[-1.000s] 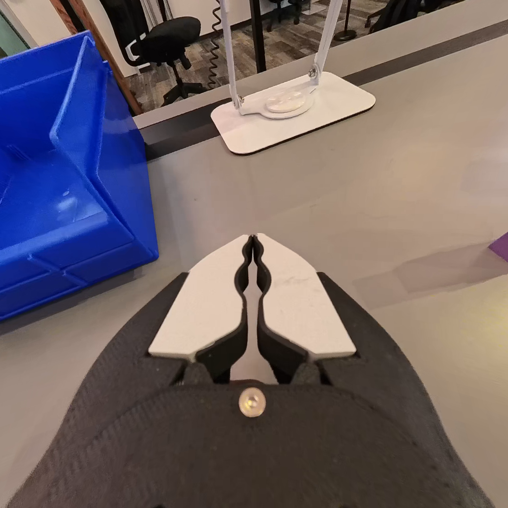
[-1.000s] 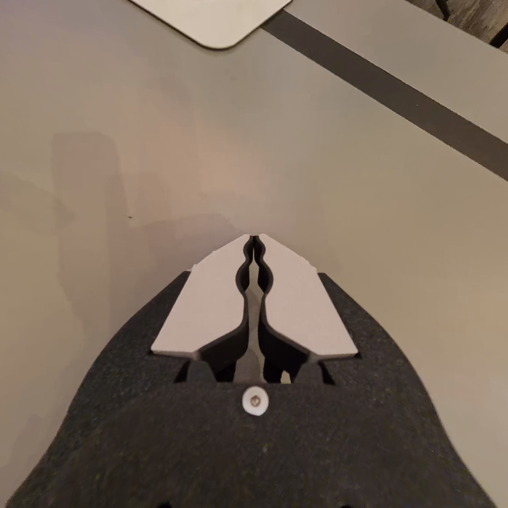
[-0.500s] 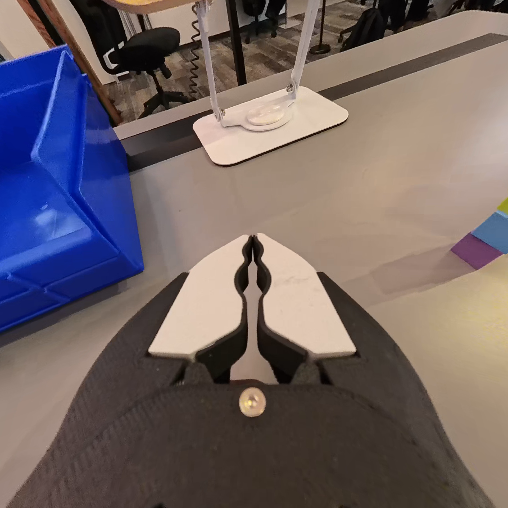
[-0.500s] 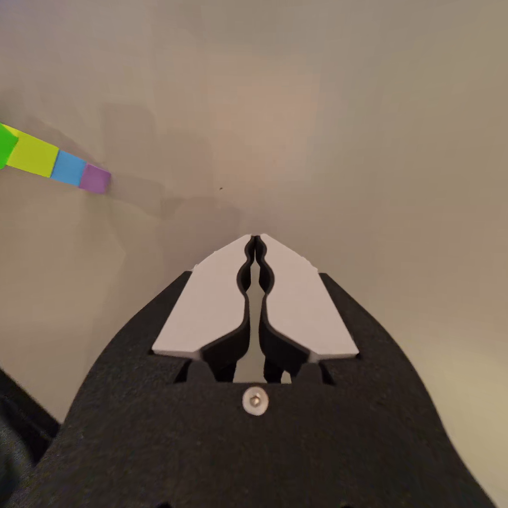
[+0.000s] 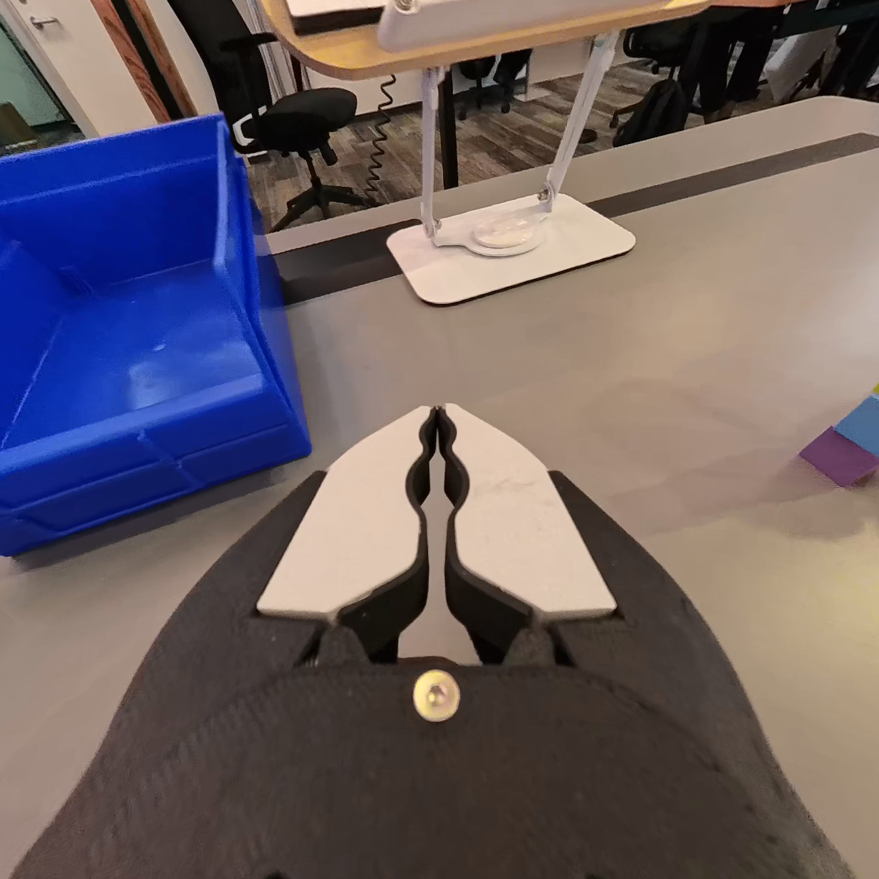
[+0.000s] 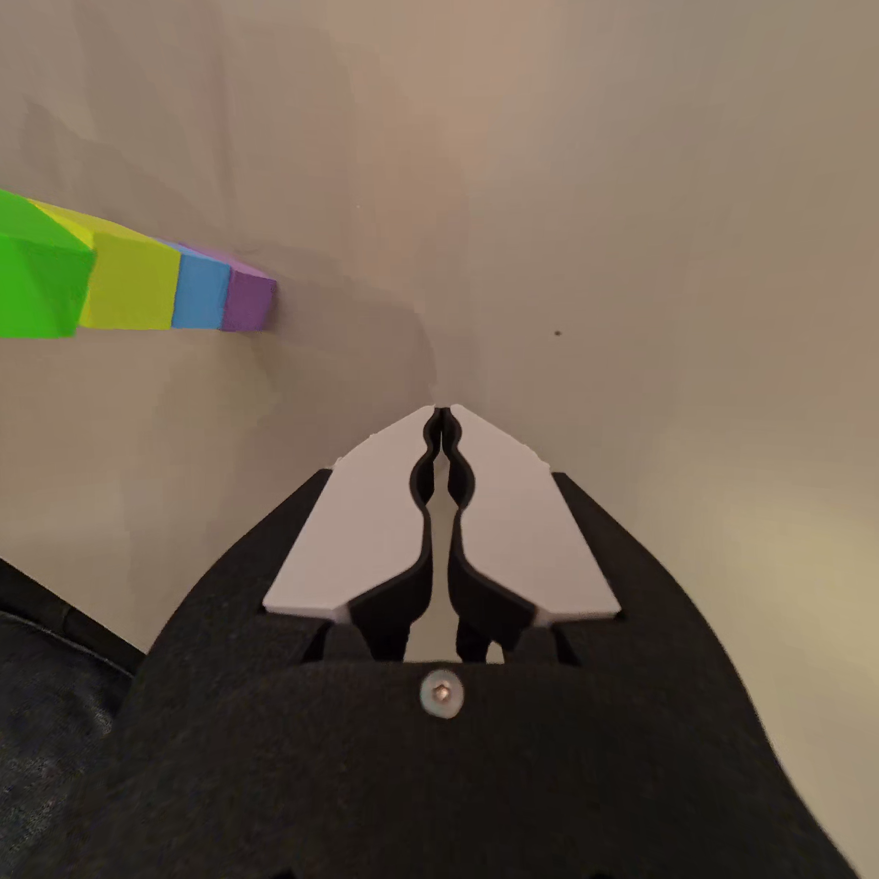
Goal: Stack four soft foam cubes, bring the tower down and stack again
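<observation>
Four-cube tower (image 6: 142,285) standing: purple base, blue, yellow, green top. Both grippers, left (image 5: 438,407) and right (image 6: 442,408), closed on nothing. Next, probably: topple tower with sideways push.

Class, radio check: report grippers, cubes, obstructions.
Left gripper and right gripper shut, empty. Four-cube tower standing, untouched. Blue bin far left, nothing blocking.

Blue bin (image 5: 142,342) left on grey table (image 5: 523,361); white lamp base (image 5: 513,247) behind.
</observation>
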The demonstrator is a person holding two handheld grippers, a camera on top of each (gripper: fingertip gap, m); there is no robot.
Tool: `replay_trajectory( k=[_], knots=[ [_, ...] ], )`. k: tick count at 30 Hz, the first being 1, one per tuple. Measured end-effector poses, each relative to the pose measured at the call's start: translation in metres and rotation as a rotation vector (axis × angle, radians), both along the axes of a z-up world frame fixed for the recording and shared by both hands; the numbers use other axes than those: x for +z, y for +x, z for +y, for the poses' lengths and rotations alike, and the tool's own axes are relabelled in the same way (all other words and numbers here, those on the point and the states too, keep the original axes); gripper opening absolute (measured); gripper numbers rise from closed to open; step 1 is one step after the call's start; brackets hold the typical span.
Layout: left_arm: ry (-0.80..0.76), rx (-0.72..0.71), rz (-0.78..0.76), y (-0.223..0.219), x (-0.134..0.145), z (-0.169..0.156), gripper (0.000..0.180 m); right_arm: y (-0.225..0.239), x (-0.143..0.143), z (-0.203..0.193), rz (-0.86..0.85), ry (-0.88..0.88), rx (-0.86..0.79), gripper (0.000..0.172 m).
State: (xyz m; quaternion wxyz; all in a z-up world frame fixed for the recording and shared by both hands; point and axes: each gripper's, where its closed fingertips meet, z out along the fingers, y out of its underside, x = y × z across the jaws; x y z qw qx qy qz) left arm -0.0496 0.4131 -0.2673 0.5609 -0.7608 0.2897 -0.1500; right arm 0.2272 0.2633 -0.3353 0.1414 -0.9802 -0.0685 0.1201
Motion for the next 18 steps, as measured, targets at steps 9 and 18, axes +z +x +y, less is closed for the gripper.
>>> replay_trajectory(
  k=[9, 18],
  knots=[
    [0.02, 0.024, -0.029, -0.014, 0.009, 0.002, 0.0, -0.111, 0.004, 0.033, 0.052, -0.007, 0.142, 0.0],
    [0.041, 0.156, -0.12, -0.079, 0.021, 0.016, 0.0, -0.131, 0.024, 0.035, 0.069, 0.056, 0.189, 0.0]
  ],
)
